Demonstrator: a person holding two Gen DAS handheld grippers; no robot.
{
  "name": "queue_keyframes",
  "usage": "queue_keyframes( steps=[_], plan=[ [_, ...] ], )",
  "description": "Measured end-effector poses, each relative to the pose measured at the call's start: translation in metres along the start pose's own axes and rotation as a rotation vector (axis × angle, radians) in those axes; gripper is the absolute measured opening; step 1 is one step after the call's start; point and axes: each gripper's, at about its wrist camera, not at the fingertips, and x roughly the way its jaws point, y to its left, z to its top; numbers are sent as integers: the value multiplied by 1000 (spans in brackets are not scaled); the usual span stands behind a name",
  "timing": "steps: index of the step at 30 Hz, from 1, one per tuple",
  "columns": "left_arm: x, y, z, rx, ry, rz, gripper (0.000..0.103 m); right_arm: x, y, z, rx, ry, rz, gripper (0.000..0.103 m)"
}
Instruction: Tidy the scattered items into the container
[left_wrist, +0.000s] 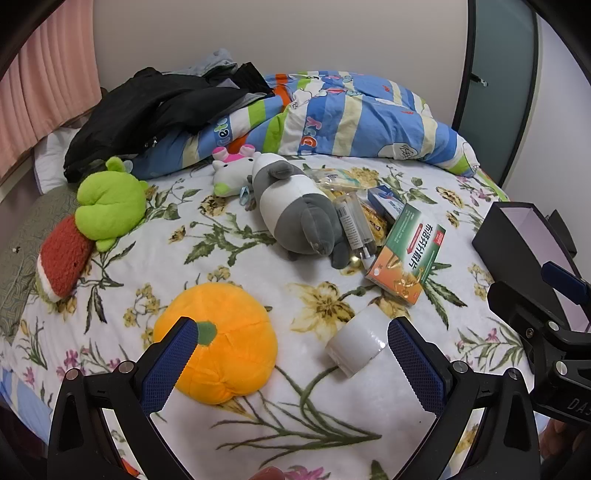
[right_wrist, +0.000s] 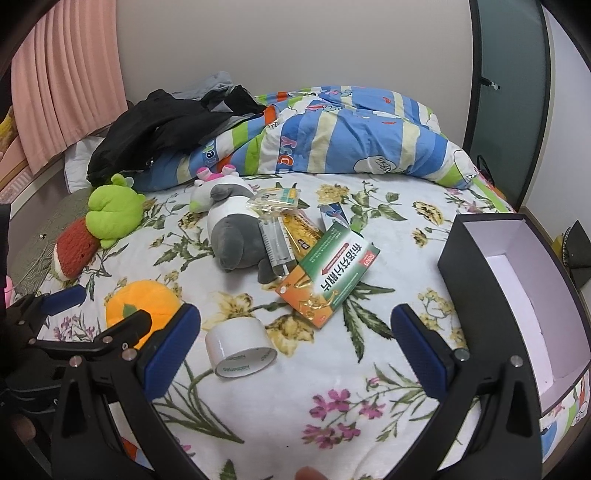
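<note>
My left gripper (left_wrist: 291, 358) is open and empty above the bed, between an orange plush pumpkin (left_wrist: 225, 343) on its left and a white tape roll (left_wrist: 356, 341) on its right. My right gripper (right_wrist: 295, 347) is open and empty, with the tape roll (right_wrist: 240, 347) by its left finger. A green and orange medicine box (right_wrist: 328, 273), a clear syringe (right_wrist: 275, 247), a yellow packet (right_wrist: 301, 230) and a grey and white plush (right_wrist: 231, 236) lie scattered ahead. An open black box with a white inside (right_wrist: 517, 280) stands at the right.
A green plush (left_wrist: 110, 203) and a red plush (left_wrist: 64, 258) lie at the left. A striped quilt (left_wrist: 351, 118) and dark clothes (left_wrist: 155, 110) are piled at the back. A pink curtain (left_wrist: 44, 74) hangs at the left, a glass door (left_wrist: 498, 74) at the right.
</note>
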Motion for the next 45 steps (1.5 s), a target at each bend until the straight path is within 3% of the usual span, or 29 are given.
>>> queue_keyframes(
  steps=[24, 35, 45],
  plan=[
    [0, 2, 1, 5, -7, -6, 103, 1, -4, -5, 14, 7, 3, 103],
    [15, 21, -12, -13, -9, -58, 103, 33, -44, -7, 166, 92, 28, 103],
    [43, -8, -13, 57, 4, -156, 103, 94, -83, 3, 338, 214, 81, 103]
  ],
)
